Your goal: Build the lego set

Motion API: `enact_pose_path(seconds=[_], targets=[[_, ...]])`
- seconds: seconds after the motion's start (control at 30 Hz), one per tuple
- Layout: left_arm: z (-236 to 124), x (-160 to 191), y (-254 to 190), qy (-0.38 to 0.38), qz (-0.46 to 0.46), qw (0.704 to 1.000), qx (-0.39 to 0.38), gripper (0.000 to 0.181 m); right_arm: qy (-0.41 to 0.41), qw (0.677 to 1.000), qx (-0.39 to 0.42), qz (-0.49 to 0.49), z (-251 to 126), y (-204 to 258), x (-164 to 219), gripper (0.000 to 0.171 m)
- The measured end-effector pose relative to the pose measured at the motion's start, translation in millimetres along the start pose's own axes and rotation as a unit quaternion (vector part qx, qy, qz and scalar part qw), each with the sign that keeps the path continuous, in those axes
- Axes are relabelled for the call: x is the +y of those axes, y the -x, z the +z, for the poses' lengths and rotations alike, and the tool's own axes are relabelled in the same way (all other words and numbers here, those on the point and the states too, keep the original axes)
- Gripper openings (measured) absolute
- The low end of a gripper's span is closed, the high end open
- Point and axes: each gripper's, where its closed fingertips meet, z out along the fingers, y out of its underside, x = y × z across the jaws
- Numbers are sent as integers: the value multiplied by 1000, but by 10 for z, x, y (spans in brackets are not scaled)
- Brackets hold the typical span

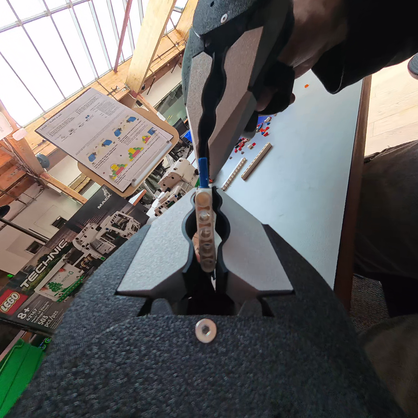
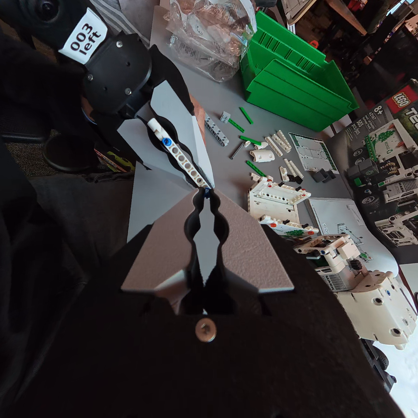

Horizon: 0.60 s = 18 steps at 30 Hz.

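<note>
In the left wrist view my left gripper (image 1: 204, 192) is shut on a white holed beam (image 1: 204, 230), held lengthwise between the fingers. My right gripper (image 1: 207, 178) comes in from above, shut on a blue pin (image 1: 203, 173) whose lower end meets the beam's far end. In the right wrist view my right gripper (image 2: 206, 191) pinches the blue pin (image 2: 206, 194) at its tips, against the end of the white beam (image 2: 183, 161) held by the left gripper (image 2: 204, 183). That beam carries another blue pin (image 2: 167, 141) and a white connector (image 2: 155, 127) at its other end.
On the grey table (image 2: 226, 108) lie loose white and green parts, a white panel assembly (image 2: 276, 203), a partly built white truck (image 2: 362, 294), a booklet (image 2: 334, 217), green bins (image 2: 294, 86), a plastic bag (image 2: 208, 38) and the set's box (image 2: 384, 169). An instruction sheet (image 1: 108, 135) stands behind; two white beams (image 1: 255, 161) lie near the wooden table edge (image 1: 348, 203). Both grippers' tips are close together, under 4 cm apart. Both grippers' tips are roughly 15 cm from the white panel assembly (image 2: 276, 203).
</note>
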Motion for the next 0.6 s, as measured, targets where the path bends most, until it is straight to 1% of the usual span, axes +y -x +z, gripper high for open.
enact_pose_path(seconds=[0.13,0.37,0.6], targets=[[14,21,-5,6,3,1000,0,5,4,1000,2,-19,10,17,8,3],[1,-9,-7,0,6,1000,1,6,-13,1000,-20,4,1,29,-7,3],[25,4,-54,9,10,1000,12,6,-11,999,-32,26,26,55,56,3]])
